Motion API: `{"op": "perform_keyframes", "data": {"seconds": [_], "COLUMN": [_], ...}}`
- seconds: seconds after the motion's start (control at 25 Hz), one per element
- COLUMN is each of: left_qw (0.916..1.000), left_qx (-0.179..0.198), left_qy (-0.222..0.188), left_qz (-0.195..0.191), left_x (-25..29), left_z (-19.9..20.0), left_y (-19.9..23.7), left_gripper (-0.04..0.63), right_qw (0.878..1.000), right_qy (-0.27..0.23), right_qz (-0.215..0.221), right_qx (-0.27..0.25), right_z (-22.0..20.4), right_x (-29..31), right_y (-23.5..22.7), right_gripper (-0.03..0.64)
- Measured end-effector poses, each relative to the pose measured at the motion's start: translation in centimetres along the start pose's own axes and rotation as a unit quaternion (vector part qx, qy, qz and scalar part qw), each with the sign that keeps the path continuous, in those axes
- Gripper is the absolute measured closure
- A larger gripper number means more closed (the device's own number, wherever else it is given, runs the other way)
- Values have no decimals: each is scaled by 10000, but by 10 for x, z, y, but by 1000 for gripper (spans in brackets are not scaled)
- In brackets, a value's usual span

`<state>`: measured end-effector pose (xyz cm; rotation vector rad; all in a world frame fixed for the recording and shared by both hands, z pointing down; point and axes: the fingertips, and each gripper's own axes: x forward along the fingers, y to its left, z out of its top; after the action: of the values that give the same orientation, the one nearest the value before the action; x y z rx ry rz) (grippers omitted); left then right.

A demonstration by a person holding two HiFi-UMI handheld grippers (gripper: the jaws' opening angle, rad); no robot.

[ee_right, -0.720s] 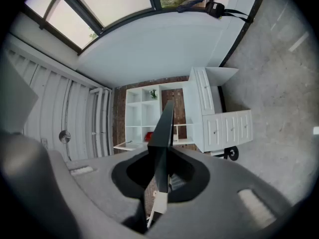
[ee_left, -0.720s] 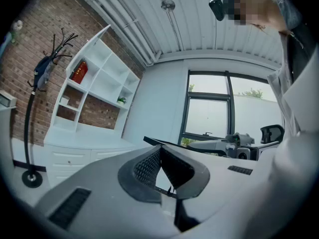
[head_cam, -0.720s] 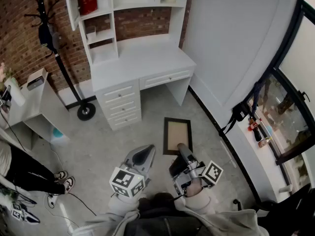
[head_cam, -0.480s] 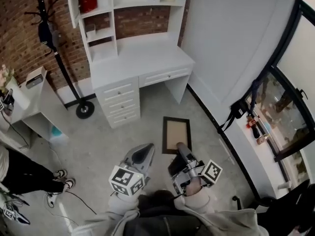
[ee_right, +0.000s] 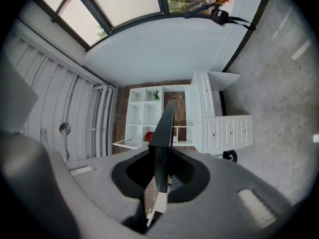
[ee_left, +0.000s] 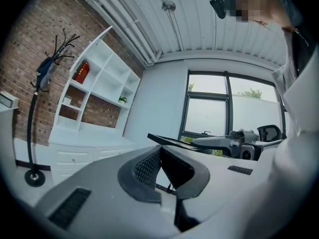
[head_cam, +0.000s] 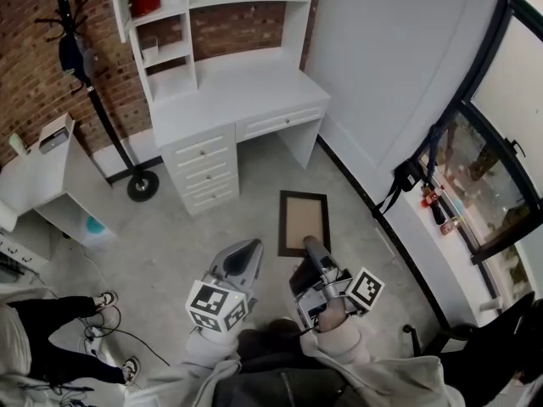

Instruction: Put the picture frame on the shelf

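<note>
Out front | right claw [head_cam: 310,246] level, gripping picture frame [head_cam: 304,219] | left claw [head_cam: 244,251] level

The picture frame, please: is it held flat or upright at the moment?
Flat. The picture frame shows its whole face to the head view, and the right gripper clamps its near edge.

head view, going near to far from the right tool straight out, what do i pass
right tool → picture frame it grips → desk drawers → desktop → shelf unit
</note>
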<state>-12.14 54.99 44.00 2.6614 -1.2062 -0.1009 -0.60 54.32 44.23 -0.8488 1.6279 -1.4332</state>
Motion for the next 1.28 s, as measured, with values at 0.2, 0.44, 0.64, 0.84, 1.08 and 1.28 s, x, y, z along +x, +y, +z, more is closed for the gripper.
{"op": "perform_keyframes", "data": {"seconds": [0.2,0.44,0.64,0.84,1.08,1.28], "left_qw": [9997,9996,9995,9992,9989,9989], "left_qx": [235,282,312,375,406,431], "left_qy": [12,-33,-67,-157,-214,-187], "left_qz": [-56,-3,53,56,64,73], "left_x": [2,17,51,100,169,226], "left_z": [7,18,24,41,50,51], "left_y": [13,38,53,73,96,112], "left_gripper": [591,591,591,591,591,591], "right_qw": [9998,9997,9999,9998,9996,9996], "right_qy": [-116,-125,-16,70,139,176], "right_qz": [105,212,168,203,229,225], "right_qx": [99,35,-22,-25,-50,-31], "right_z": [-3,-3,19,52,104,149], "right_x": [13,38,65,107,153,189], "right_y": [-5,0,-6,-9,-19,-30], "right_gripper": [575,577,577,577,577,577]}}
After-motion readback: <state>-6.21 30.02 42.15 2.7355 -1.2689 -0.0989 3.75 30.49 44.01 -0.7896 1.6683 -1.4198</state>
